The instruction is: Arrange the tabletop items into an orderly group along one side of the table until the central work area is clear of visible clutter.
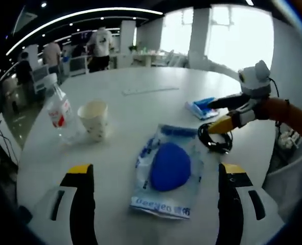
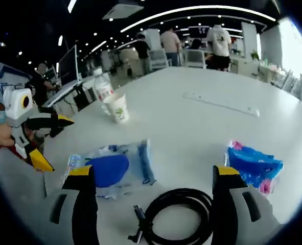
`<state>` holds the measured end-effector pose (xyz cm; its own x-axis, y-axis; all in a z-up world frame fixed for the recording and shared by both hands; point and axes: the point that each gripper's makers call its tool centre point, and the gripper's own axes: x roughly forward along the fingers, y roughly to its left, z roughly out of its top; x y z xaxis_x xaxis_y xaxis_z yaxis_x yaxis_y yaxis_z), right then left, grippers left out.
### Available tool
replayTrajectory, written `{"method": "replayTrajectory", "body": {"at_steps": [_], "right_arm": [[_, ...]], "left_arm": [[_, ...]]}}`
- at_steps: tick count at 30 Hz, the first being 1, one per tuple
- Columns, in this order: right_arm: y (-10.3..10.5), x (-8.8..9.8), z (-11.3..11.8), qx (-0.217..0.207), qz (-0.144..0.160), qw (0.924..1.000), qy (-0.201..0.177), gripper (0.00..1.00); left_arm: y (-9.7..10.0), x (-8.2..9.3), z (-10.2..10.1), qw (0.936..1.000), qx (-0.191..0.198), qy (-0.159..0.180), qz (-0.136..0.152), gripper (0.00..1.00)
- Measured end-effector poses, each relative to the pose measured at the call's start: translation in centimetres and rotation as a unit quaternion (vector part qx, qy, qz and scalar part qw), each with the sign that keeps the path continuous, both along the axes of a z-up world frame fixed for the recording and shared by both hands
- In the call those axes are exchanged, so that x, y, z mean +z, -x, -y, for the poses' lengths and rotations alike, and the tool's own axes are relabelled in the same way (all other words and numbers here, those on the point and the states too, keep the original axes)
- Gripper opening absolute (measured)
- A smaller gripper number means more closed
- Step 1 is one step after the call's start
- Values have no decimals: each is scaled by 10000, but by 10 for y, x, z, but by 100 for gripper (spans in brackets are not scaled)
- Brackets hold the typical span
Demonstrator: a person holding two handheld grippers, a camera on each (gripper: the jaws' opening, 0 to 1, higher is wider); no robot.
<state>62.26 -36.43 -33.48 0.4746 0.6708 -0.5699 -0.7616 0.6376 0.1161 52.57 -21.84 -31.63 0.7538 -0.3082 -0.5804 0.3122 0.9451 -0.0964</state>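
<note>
A clear plastic bag holding a blue pad (image 1: pixel 168 168) lies on the round white table (image 1: pixel 140 109), between the wide-apart jaws of my open left gripper (image 1: pixel 157 168). To its right a black coiled cable (image 1: pixel 214 138) lies beside a blue tissue pack (image 1: pixel 202 108), with my open right gripper (image 1: pixel 215 113) just above both. In the right gripper view the cable (image 2: pixel 176 214) lies between the jaws of the right gripper (image 2: pixel 153 171). The tissue pack (image 2: pixel 253 166) is to its right and the bag (image 2: pixel 110 168) to its left. My left gripper (image 2: pixel 57 143) comes in at the far left, open.
A paper cup (image 1: pixel 94 120) and a water bottle (image 1: pixel 59 109) stand together at the table's left side; both show again as the cup (image 2: pixel 117 107) and bottle (image 2: pixel 102 89). A thin white strip (image 1: pixel 151 91) lies far across. Several people (image 1: pixel 100 48) stand by desks beyond the table.
</note>
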Motion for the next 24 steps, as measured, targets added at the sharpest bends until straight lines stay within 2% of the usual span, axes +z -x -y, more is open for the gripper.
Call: {"method": "replayTrajectory", "body": {"at_steps": [4,6,11,15,17,19,24], "right_arm": [[-3,-7,-5,130,43,9999,80,89],[-4,-12,-6,203,47,9996,169,85],[-7,-20,-10,332,105,9989,326,75],[-8,-29,-15,461,74,9979,439,65],[-6,-31,-18,531,98,9974,479,59],[-6,-32,-19,560,93,9971,511,53],[-3,-39,-23,646,60,9957,663,40]], "left_arm": [[5,-5,-2,9999,125,47,-107,95],[10,-10,-6,9988,350,176,-302,93],[25,-26,-7,9957,539,276,-701,87],[39,-43,-3,9877,786,608,-1209,78],[44,-49,-1,9840,870,703,-1390,70],[46,-52,-1,9816,937,762,-1481,59],[48,-56,0,9795,1056,742,-1543,56]]}}
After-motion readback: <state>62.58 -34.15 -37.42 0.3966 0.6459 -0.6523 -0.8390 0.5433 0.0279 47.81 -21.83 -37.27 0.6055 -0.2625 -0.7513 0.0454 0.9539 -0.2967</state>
